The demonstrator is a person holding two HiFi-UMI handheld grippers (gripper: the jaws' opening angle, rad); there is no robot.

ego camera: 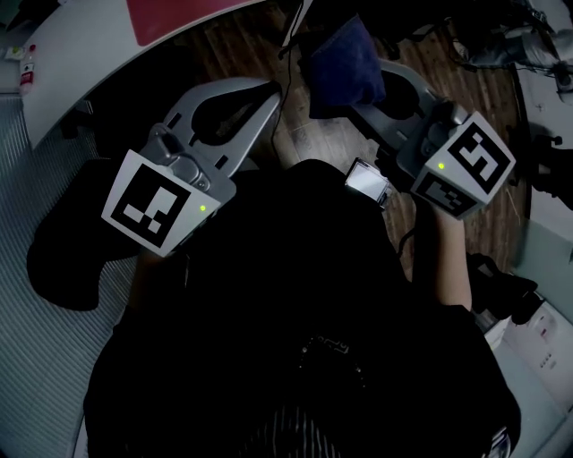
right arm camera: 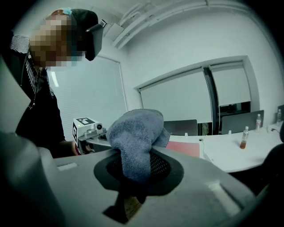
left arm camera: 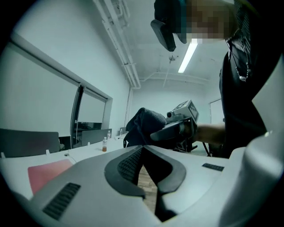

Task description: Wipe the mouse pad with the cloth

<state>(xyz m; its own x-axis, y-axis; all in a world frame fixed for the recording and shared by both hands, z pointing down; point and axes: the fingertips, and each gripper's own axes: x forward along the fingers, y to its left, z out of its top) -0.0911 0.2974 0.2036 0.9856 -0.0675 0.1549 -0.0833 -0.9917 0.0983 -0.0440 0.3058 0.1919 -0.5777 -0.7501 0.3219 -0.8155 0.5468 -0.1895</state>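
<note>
Mouse pad point(ego camera: 179, 16): lying on the counter point(ego camera: 76, 67), not yet being wiped.
Cloth point(right arm camera: 135, 133): being clamped, bunched for wiping, in the right gripper point(right arm camera: 133, 165) jaws, well short of the mouse pad.
Left gripper point(left arm camera: 143, 153): jaws being held closed on nothing.

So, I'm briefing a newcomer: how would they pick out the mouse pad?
Start at the curved white table at the head view's top left. The mouse pad lies flat on it. It is the only red rectangle there; the small bottle stands upright.

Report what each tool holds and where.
Right tool: the cloth, pinched at a bunched fold, the rest puffing out past the jaws. Left tool: nothing, jaws together.
</note>
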